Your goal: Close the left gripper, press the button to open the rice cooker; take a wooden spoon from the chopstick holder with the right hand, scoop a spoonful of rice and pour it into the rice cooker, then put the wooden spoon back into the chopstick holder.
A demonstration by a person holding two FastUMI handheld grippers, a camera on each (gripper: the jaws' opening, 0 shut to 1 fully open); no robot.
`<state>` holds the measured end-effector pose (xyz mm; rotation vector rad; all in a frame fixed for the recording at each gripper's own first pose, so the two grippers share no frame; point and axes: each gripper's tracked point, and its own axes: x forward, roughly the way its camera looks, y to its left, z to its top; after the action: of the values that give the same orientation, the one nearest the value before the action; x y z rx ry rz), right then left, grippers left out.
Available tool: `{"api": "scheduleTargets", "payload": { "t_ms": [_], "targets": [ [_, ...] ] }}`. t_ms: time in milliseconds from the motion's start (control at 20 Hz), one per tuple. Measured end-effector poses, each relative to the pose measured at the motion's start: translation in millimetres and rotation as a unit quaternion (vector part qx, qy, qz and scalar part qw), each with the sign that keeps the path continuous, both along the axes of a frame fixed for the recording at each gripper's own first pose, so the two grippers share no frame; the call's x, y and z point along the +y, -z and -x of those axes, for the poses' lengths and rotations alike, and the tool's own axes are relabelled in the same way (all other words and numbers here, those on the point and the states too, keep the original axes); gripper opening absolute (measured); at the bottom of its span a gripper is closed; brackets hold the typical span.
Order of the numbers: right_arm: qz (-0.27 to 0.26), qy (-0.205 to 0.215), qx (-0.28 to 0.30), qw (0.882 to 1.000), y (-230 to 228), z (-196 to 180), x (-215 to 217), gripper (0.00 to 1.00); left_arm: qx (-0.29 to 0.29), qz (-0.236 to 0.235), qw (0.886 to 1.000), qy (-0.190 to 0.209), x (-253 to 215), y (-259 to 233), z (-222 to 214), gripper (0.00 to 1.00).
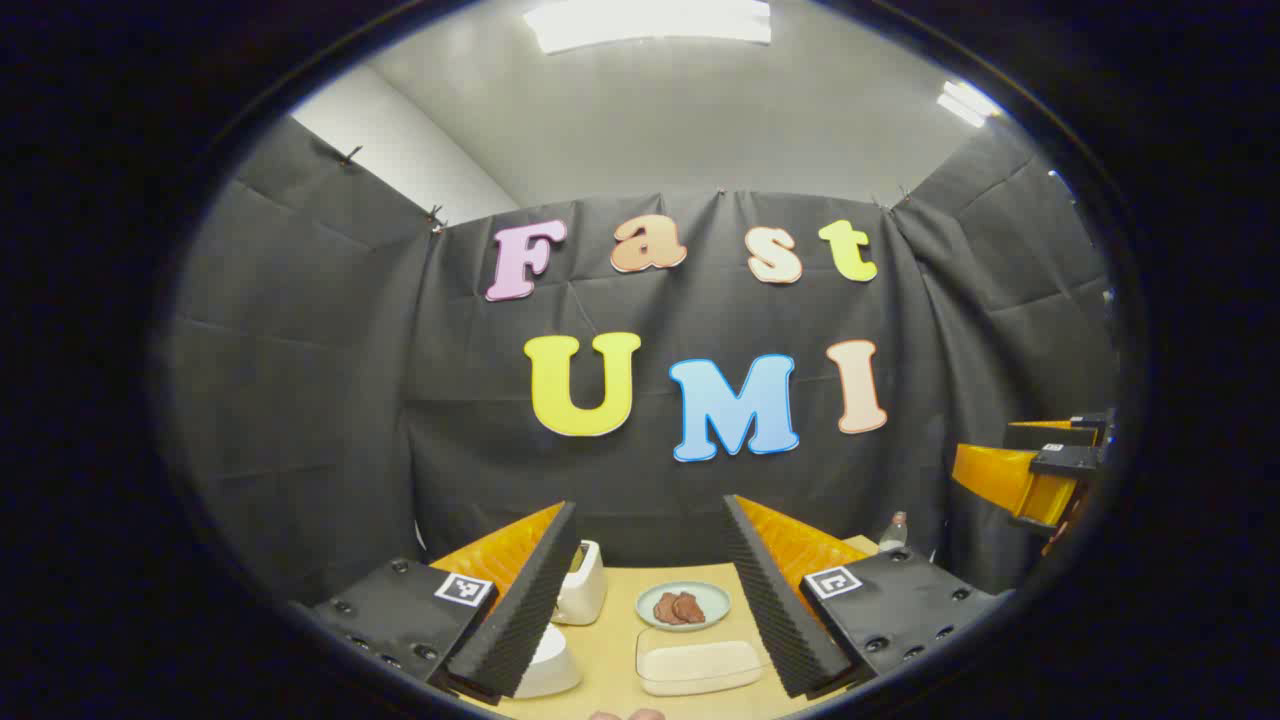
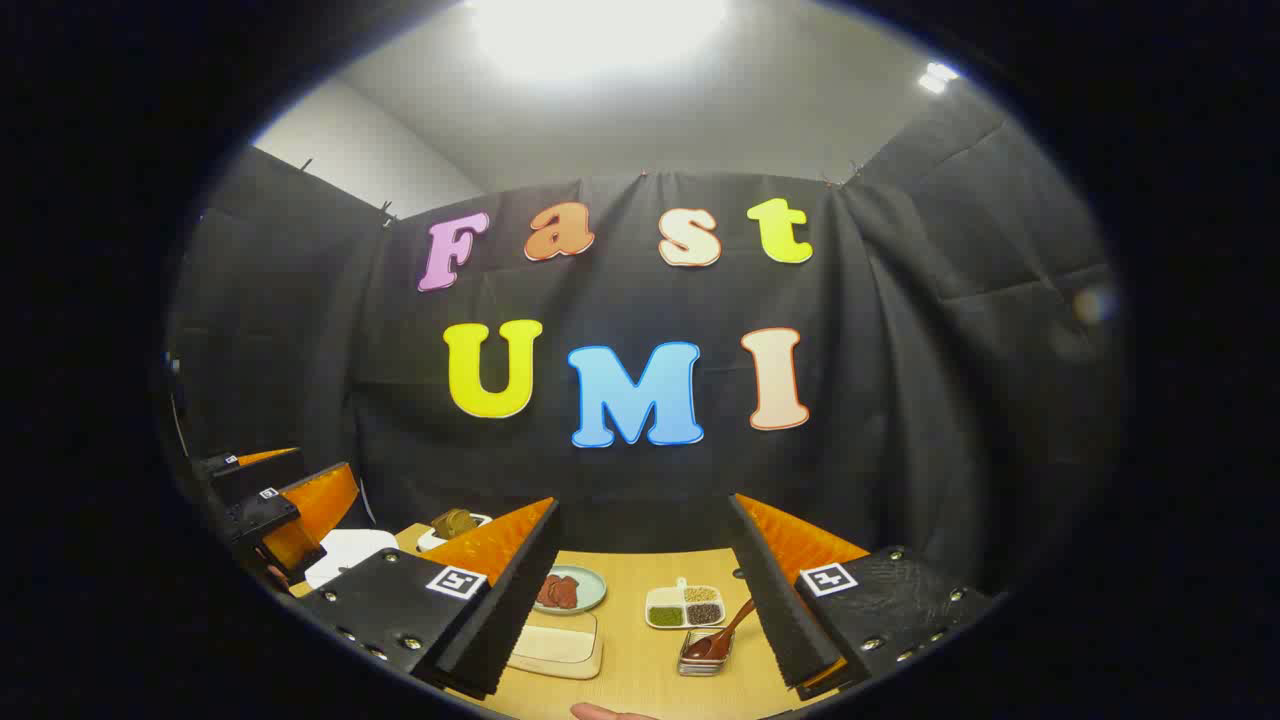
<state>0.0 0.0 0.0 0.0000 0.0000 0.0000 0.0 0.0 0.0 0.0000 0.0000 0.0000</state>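
Left gripper (image 1: 640, 600) hangs with jaws apart, low centre of frame; bring them together first, then aim at the rice cooker (image 1: 545, 660), lower left

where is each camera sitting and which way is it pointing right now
Left gripper view: rides the left gripper, facing the booth wall over the table; own open fingers show, right gripper at right.
Right gripper view: rides the right gripper, same heading; own open fingers, left gripper at left.
Shared: plate, flat container.

No readable text or labels.
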Motion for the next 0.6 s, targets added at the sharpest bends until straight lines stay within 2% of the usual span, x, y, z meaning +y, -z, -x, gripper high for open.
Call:
{"api": "scheduleTargets", "payload": {
  "t_ms": [100,200,350,400,500,600],
  "targets": [
    [-0.001,-0.001,-0.001,1.000,1.8,3.8,7.2,0.98,0.005,0.001,1.000,0.004,4.0,0.3,7.5,0.94],
    [0.000,-0.009,0.004,1.000,7.9,8.2,18.0,0.99,0.000,-0.005,1.000,-0.002,13.1,-3.4,13.3,1.00],
    [0.002,-0.020,0.005,1.000,7.8,14.3,28.5,0.99,0.000,-0.001,1.000,-0.002,15.6,-5.3,17.4,1.00],
    [0.005,-0.017,0.004,1.000,7.8,15.7,27.3,0.99,-0.001,0.001,1.000,-0.001,16.2,-6.2,19.3,0.97],
    [0.011,-0.010,0.004,1.000,7.7,16.7,25.2,0.98,-0.003,0.001,1.000,-0.002,17.5,-9.1,19.6,1.00],
    [0.013,-0.005,0.007,1.000,8.9,15.9,25.3,0.98,-0.003,0.000,1.000,-0.001,17.8,-8.8,21.2,0.97]
  ]
}}
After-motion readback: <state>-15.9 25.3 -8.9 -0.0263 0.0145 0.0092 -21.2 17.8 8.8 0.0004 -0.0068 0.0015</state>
